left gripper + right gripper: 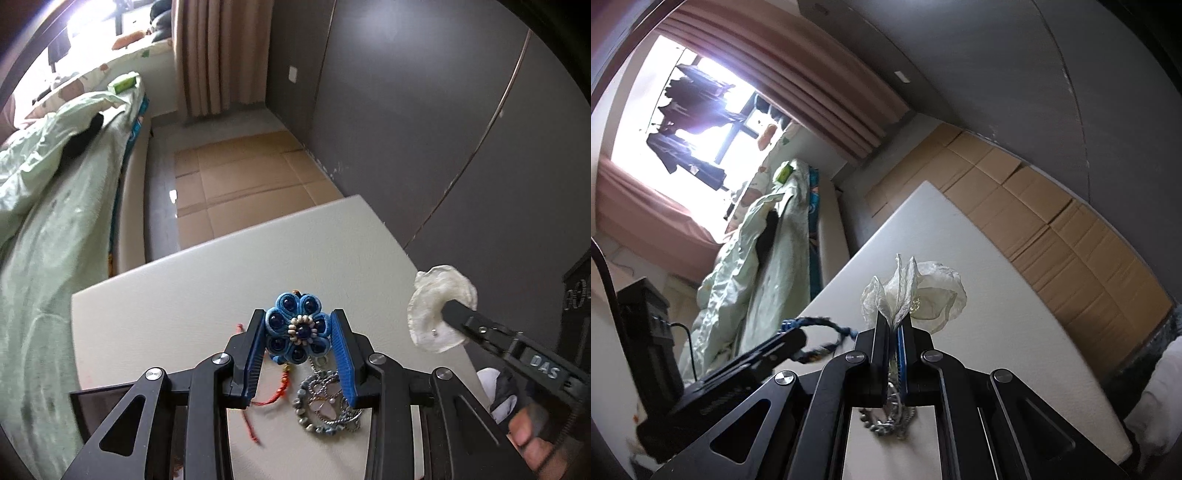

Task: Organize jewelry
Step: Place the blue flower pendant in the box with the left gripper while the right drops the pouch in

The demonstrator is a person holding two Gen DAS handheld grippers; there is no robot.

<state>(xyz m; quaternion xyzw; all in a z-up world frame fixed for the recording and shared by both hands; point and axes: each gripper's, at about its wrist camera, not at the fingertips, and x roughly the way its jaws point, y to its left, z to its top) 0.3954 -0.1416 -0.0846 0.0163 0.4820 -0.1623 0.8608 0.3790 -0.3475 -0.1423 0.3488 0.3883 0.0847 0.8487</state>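
Note:
A blue fabric flower ornament (297,330) with dark beads is lifted above the white table (184,288). My left gripper (297,320) is shut on it, with a pad pressing each side. A red cord (280,387) hangs down from it. Under it on the table lies a silver beaded piece (325,404). To the right my right gripper (452,308) is shut on a white fabric flower (436,295). In the right wrist view the white flower (934,291) sticks out of the shut right gripper (892,321). The left gripper (792,338) shows there side-on with the blue ornament (820,326). Silver chain (892,411) lies below.
A bed with a pale green quilt (55,206) runs along the left. Flattened cardboard (236,173) covers the floor beyond the table's far edge. A grey wall (424,110) stands to the right. A person's fingers (524,437) hold the right gripper's handle.

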